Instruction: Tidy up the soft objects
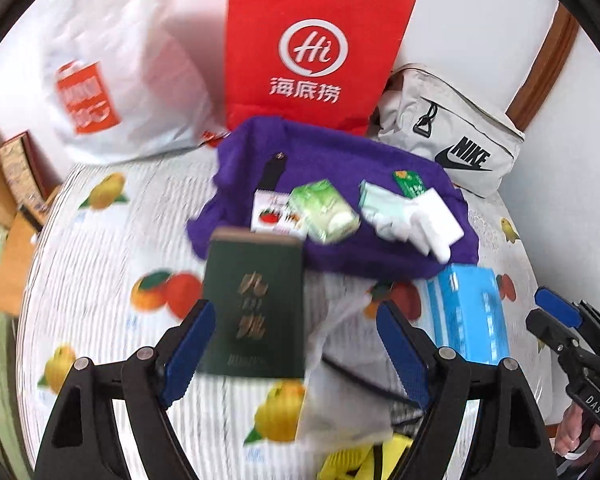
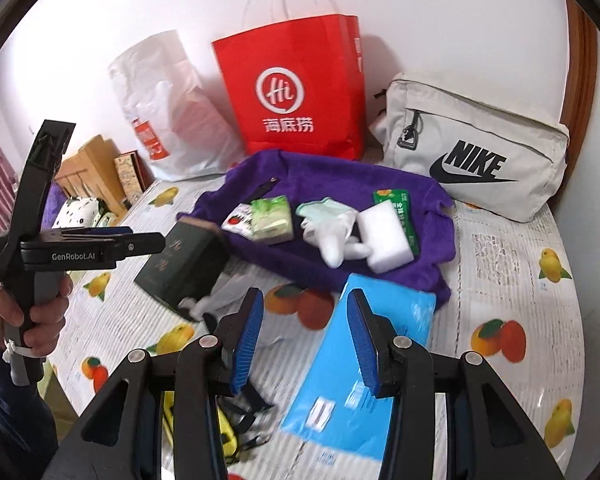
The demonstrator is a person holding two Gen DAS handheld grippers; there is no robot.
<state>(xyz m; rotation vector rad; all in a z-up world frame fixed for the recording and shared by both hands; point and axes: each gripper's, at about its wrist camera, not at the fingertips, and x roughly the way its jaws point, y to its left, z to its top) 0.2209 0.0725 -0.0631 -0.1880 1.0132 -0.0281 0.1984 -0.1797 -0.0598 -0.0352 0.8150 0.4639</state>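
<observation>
While both grippers, left [image 1: 292, 350] and right [image 2: 306, 338], gape wide and empty, the towel [image 2: 340, 196] could spill its packets if tugged.

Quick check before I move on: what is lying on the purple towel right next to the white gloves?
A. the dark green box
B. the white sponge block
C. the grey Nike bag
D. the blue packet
B: the white sponge block rests on the purple towel touching the white gloves; the blue packet, dark green box and grey Nike bag are off the towel.
</observation>
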